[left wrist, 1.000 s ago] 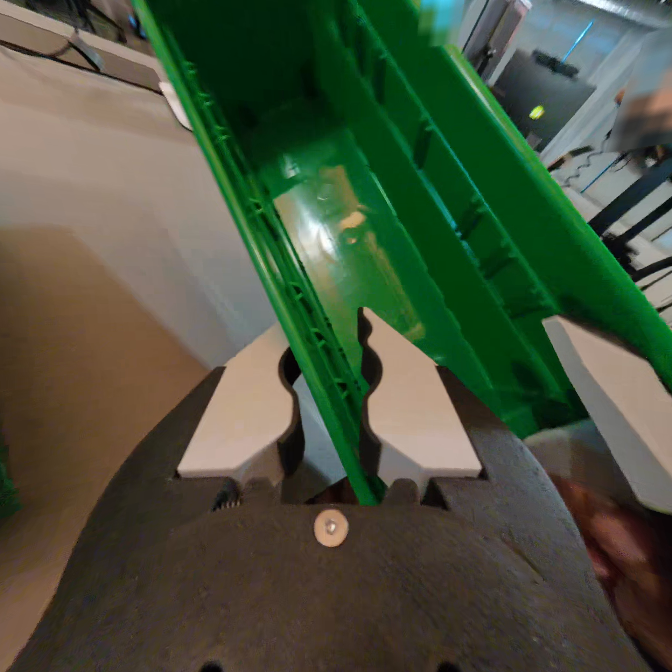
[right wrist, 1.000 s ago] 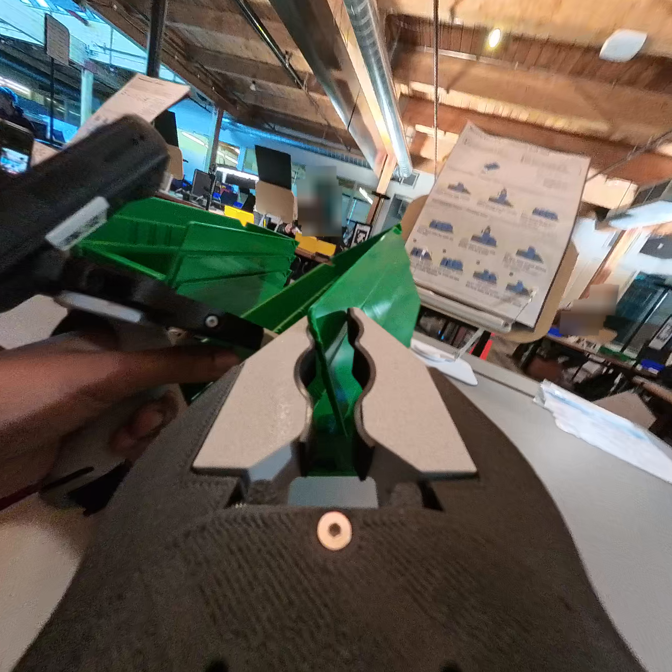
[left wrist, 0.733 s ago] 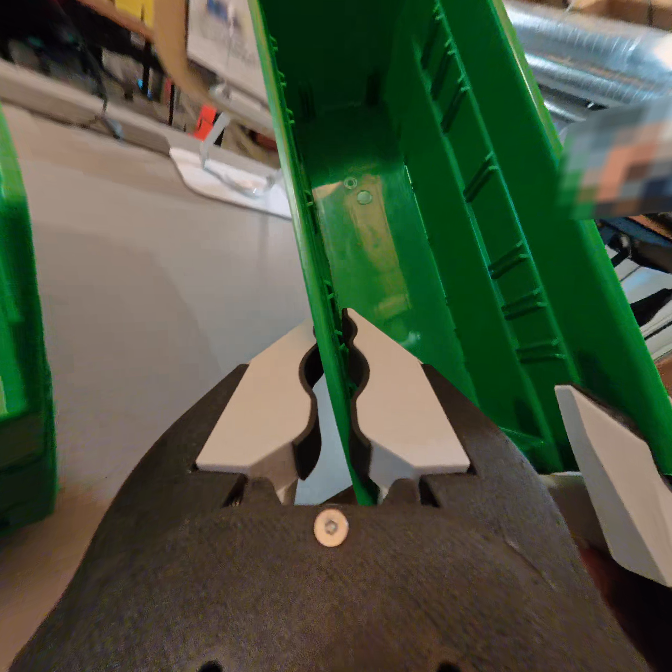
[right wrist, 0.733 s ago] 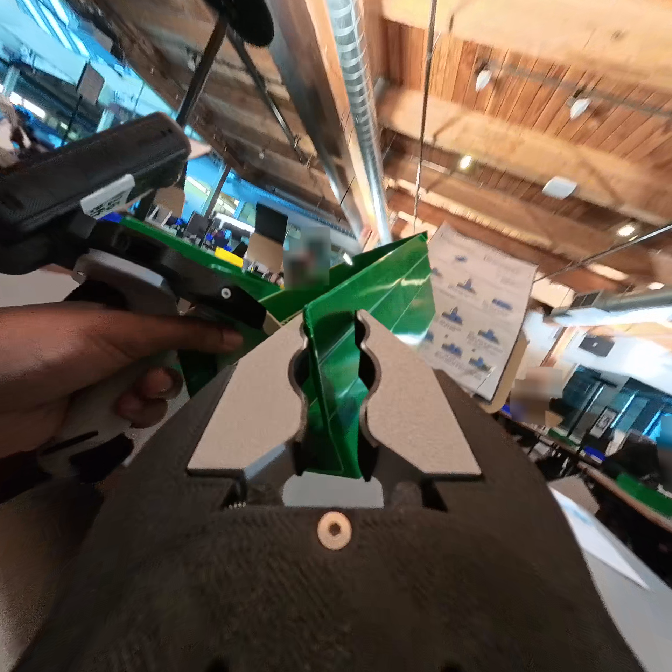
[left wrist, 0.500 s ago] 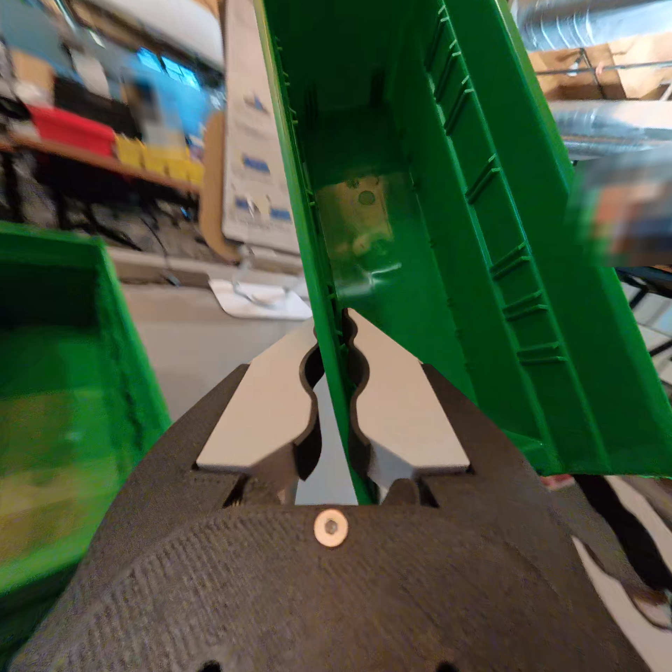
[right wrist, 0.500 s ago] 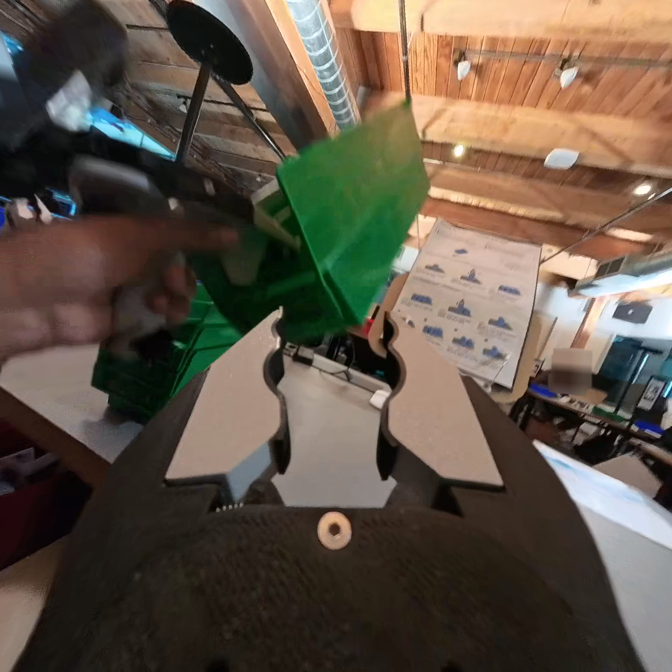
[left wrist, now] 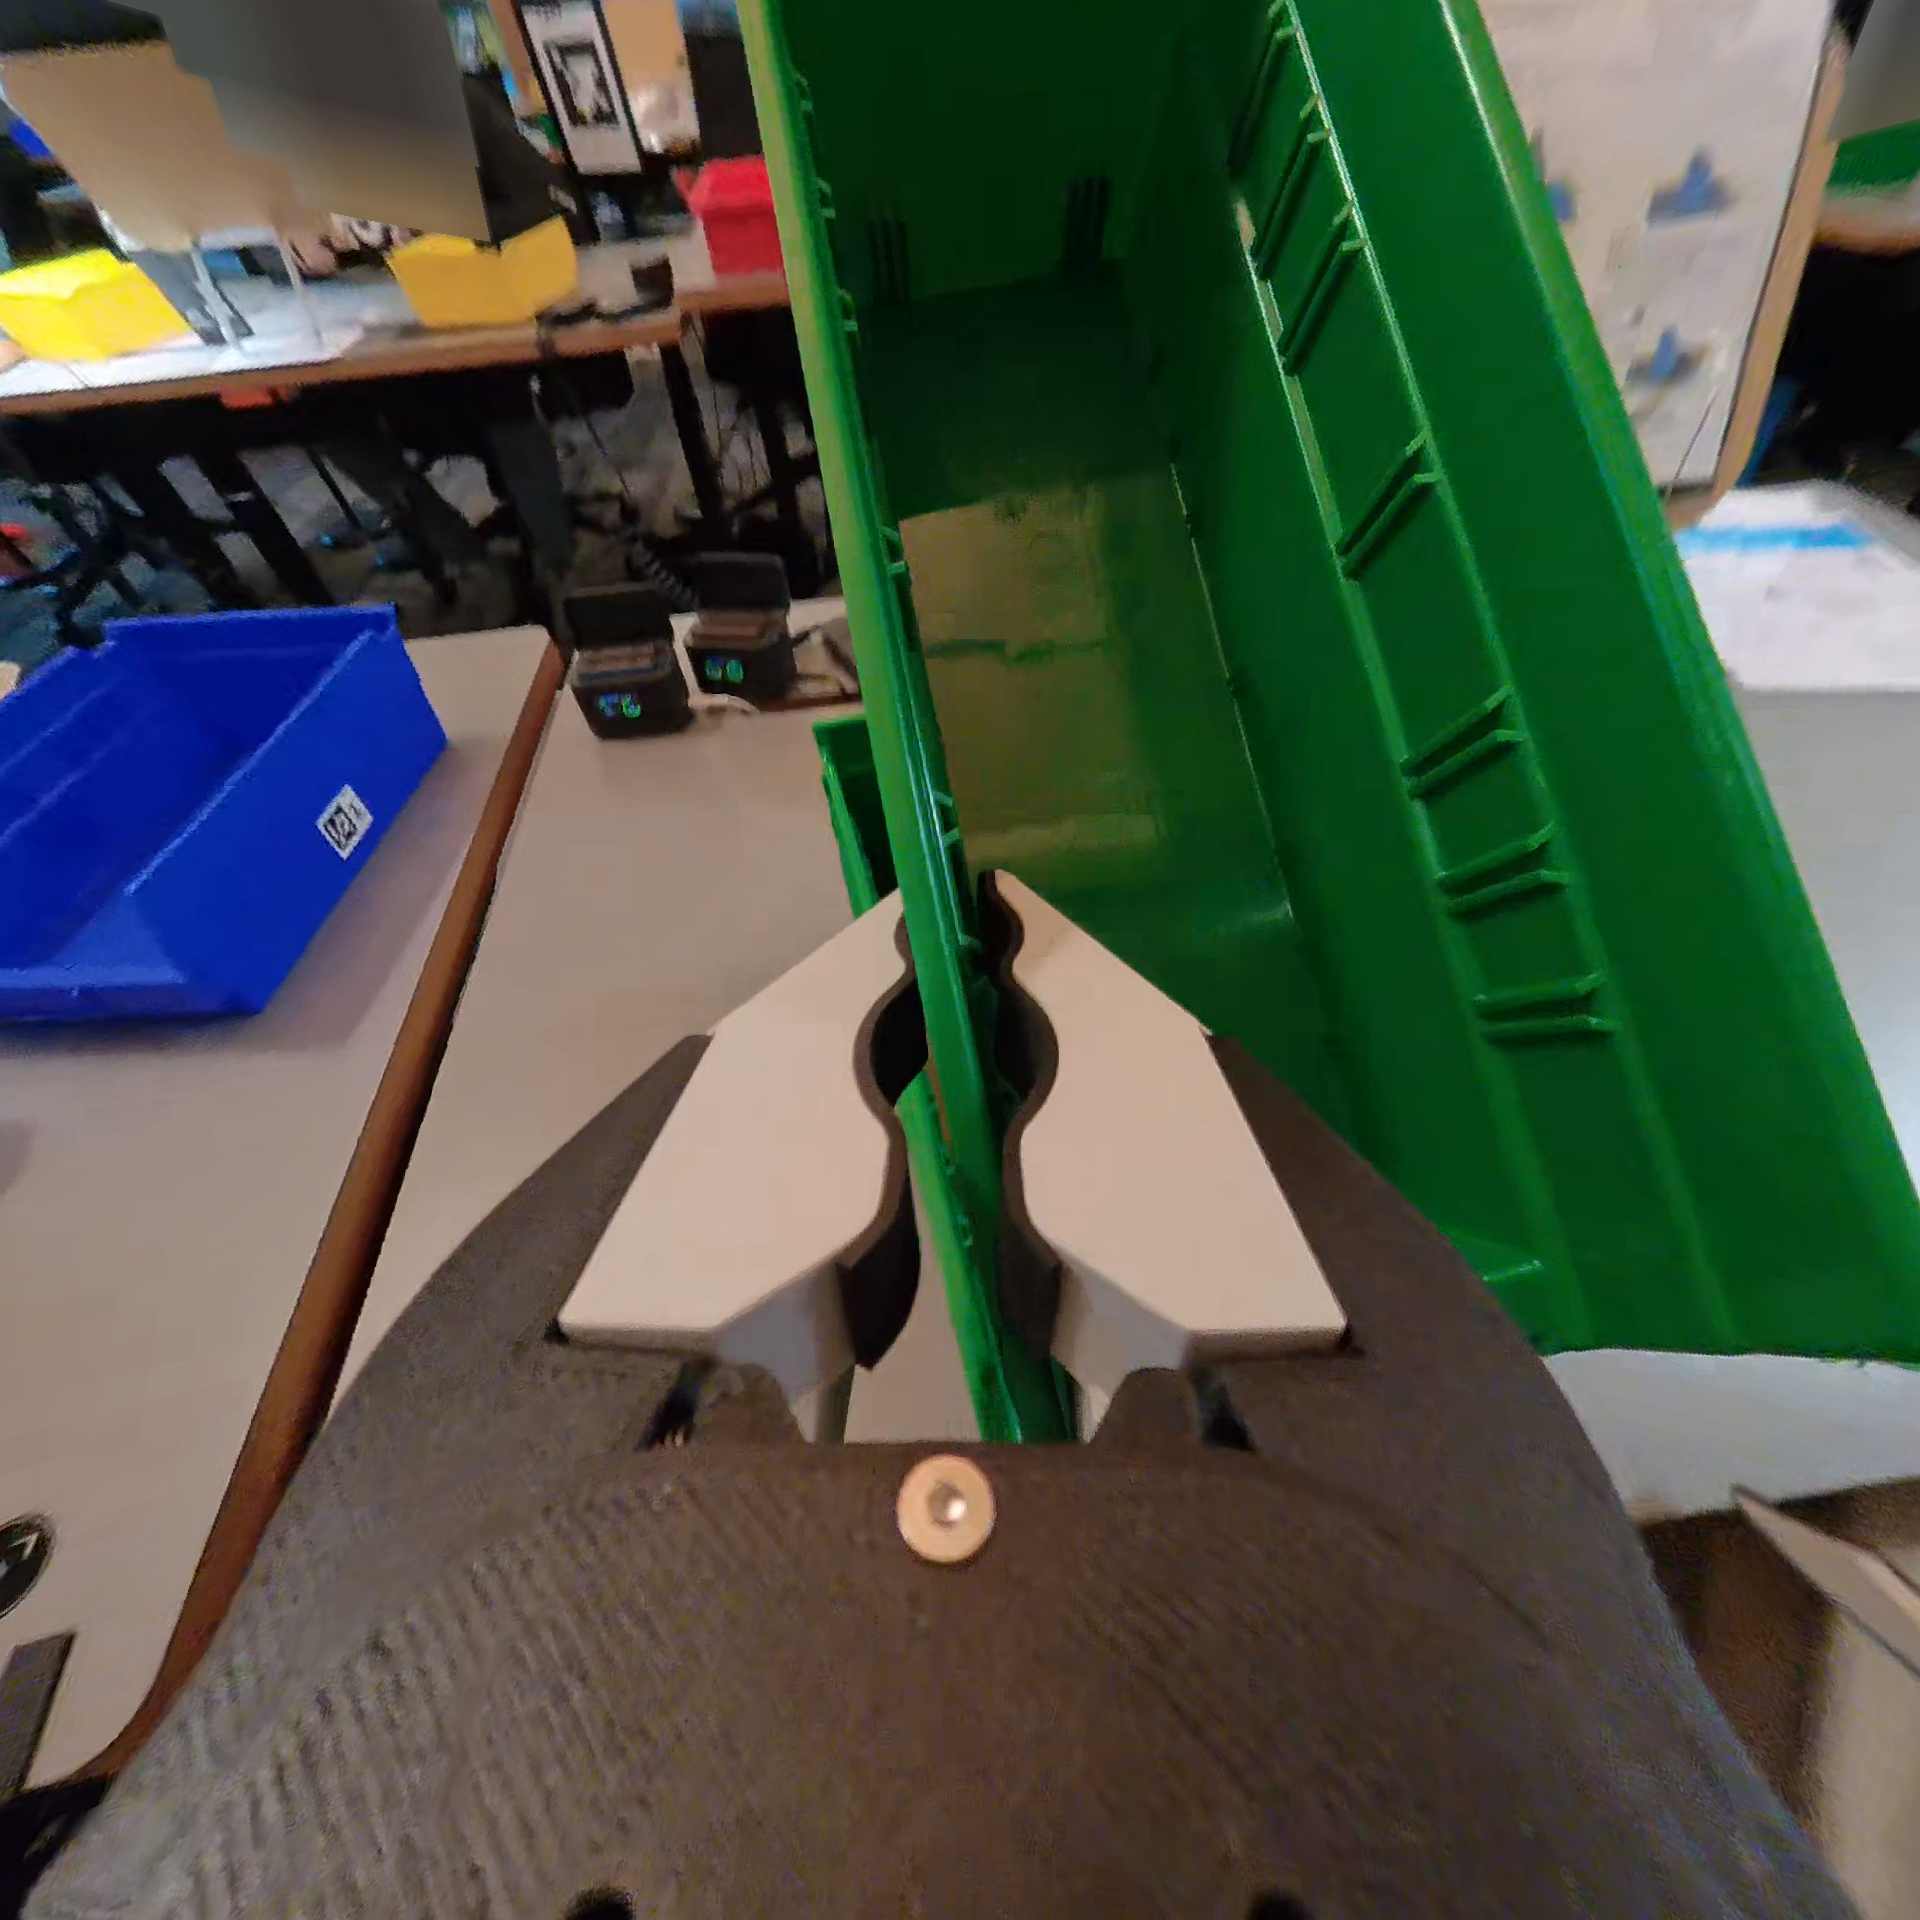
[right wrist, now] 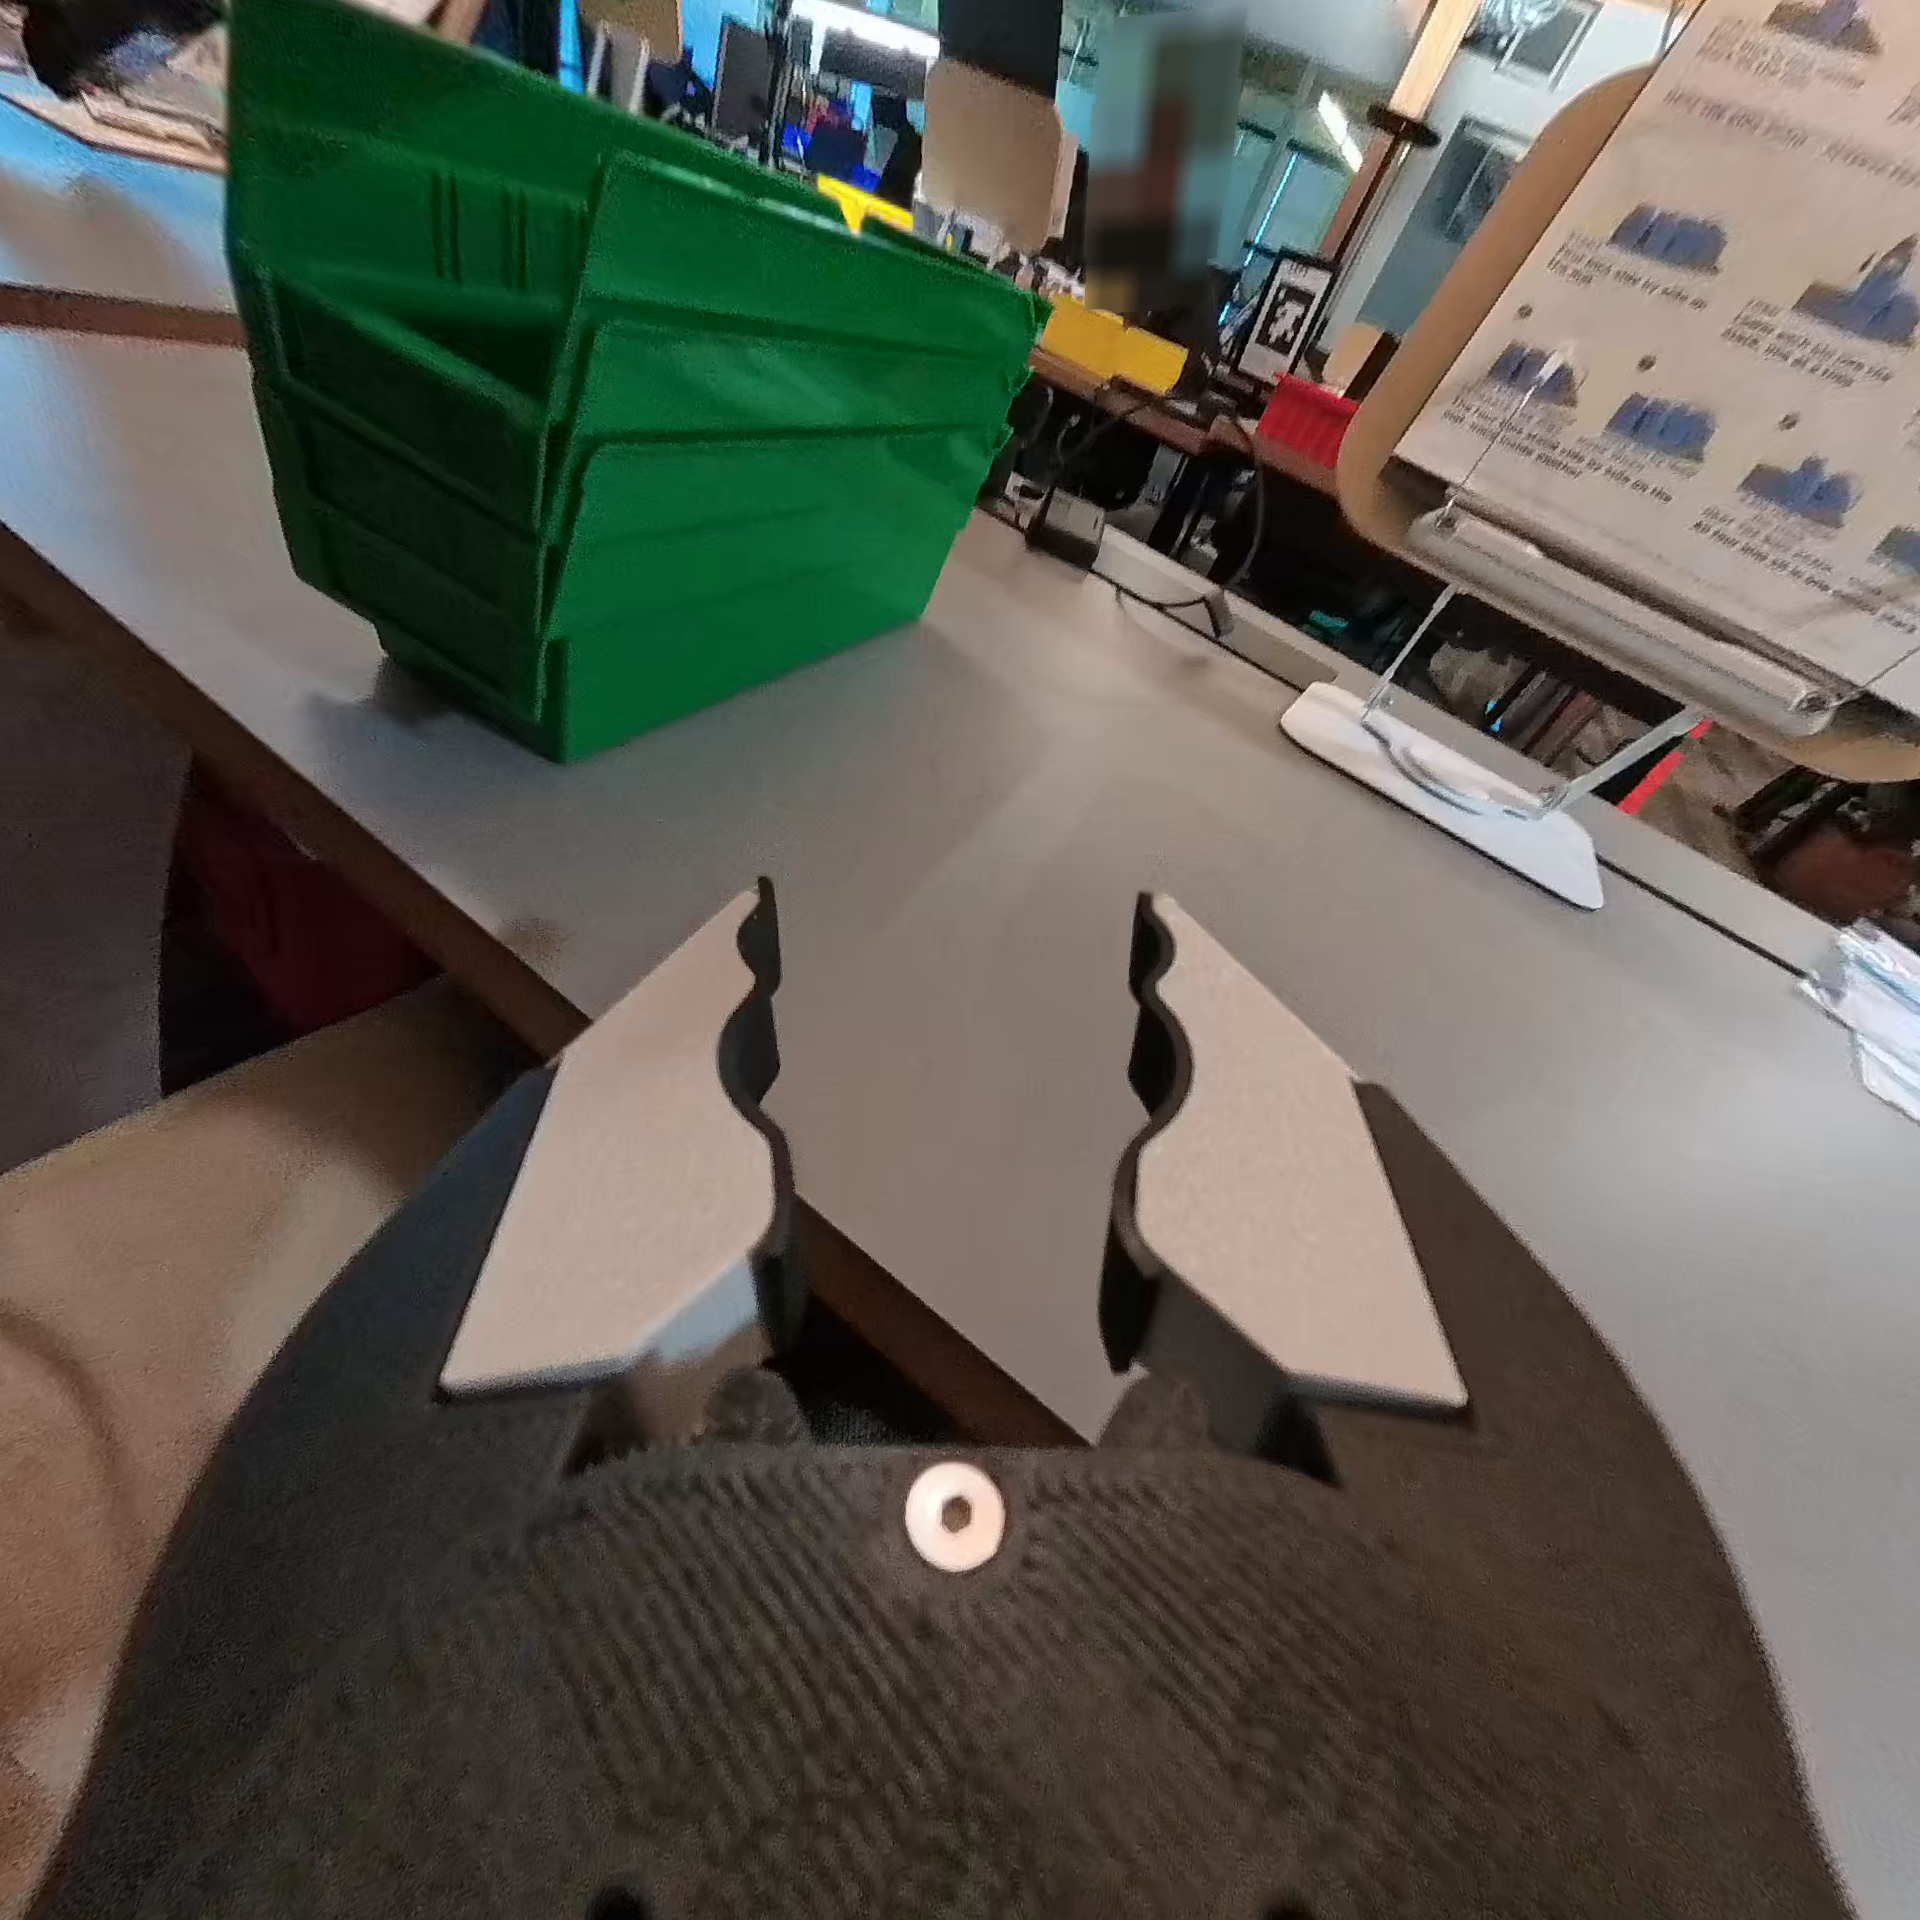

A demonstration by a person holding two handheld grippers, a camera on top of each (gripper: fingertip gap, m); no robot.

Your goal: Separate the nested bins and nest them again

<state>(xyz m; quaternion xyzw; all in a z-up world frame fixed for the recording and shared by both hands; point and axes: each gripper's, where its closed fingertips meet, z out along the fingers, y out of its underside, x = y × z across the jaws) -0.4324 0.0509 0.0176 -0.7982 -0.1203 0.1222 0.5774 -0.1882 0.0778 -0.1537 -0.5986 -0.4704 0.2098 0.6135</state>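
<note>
The left gripper (left wrist: 951, 1039) has its fingers clamped on a green bin (left wrist: 1299, 727) wall, above the counter (left wrist: 644, 883). The right gripper (right wrist: 951, 1049) fingers are apart. Lower it straight into the stack (right wrist: 623, 447).

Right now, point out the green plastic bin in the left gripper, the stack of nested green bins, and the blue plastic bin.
green plastic bin (left wrist: 1091, 675), left wrist view, inside floor.
stack of nested green bins (right wrist: 727, 520), right wrist view, side wall.
blue plastic bin (left wrist: 239, 810), left wrist view, outer side wall.
</note>
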